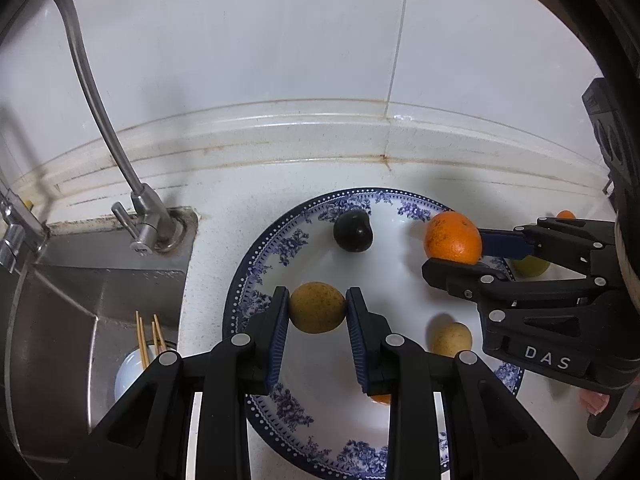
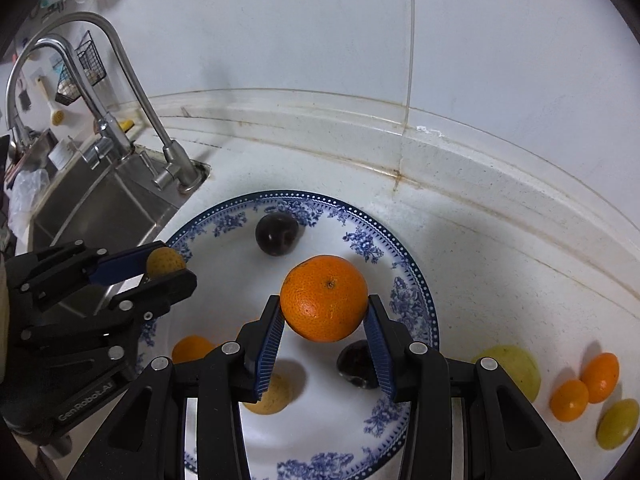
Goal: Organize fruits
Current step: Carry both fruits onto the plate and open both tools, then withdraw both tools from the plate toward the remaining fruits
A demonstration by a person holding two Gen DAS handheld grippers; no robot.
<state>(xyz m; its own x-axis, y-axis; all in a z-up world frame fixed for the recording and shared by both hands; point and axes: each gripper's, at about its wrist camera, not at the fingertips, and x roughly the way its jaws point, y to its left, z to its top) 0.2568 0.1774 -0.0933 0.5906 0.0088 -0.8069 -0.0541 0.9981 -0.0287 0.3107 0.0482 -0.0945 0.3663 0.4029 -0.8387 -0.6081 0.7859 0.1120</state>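
Left tongs (image 1: 317,307) clamp a yellow fruit (image 1: 317,307), right tongs (image 2: 325,309) an orange (image 2: 324,298), hiding the plate (image 2: 416,280).

A speckled yellow fruit (image 1: 317,307) and an orange (image 2: 324,298) hang above the blue-patterned plate (image 2: 416,280), each clamped between jaws. A dark plum (image 2: 277,234) lies on it; perhaps another (image 2: 356,362) sits nearer.
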